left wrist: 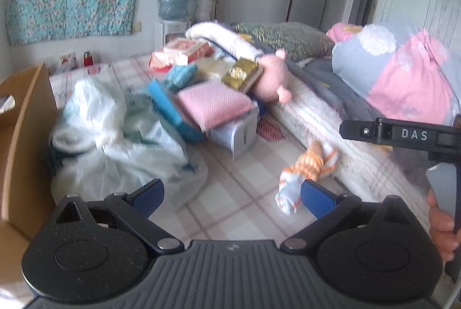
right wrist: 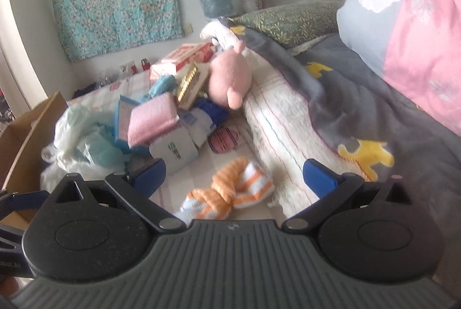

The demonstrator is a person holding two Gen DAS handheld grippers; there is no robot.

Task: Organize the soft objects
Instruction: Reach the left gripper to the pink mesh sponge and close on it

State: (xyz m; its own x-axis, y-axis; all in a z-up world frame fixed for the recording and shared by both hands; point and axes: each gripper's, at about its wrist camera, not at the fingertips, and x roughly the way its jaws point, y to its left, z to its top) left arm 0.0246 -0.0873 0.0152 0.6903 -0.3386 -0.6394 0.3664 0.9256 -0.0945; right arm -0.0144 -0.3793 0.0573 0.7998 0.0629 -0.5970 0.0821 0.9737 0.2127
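Note:
An orange-and-white striped knitted piece [left wrist: 306, 169] lies on the checked bed sheet, just ahead of my left gripper's right finger; it also shows in the right wrist view [right wrist: 230, 192], between and just ahead of my right fingers. A pink plush toy [left wrist: 272, 78] [right wrist: 229, 78] leans on the folded blanket edge. A pink cloth pad [left wrist: 214, 103] [right wrist: 152, 118] rests on a pile of boxes. My left gripper [left wrist: 232, 199] is open and empty. My right gripper [right wrist: 234, 177] is open and empty; its body shows at the right in the left wrist view [left wrist: 403, 136].
A cardboard box [left wrist: 26, 141] [right wrist: 28, 130] stands at the left. A white plastic bag [left wrist: 115, 136] lies beside it. Boxes [left wrist: 187, 49] are piled mid-bed. A folded quilt and grey blanket [right wrist: 360, 95] rise on the right, with a pink-grey pillow [left wrist: 403, 72].

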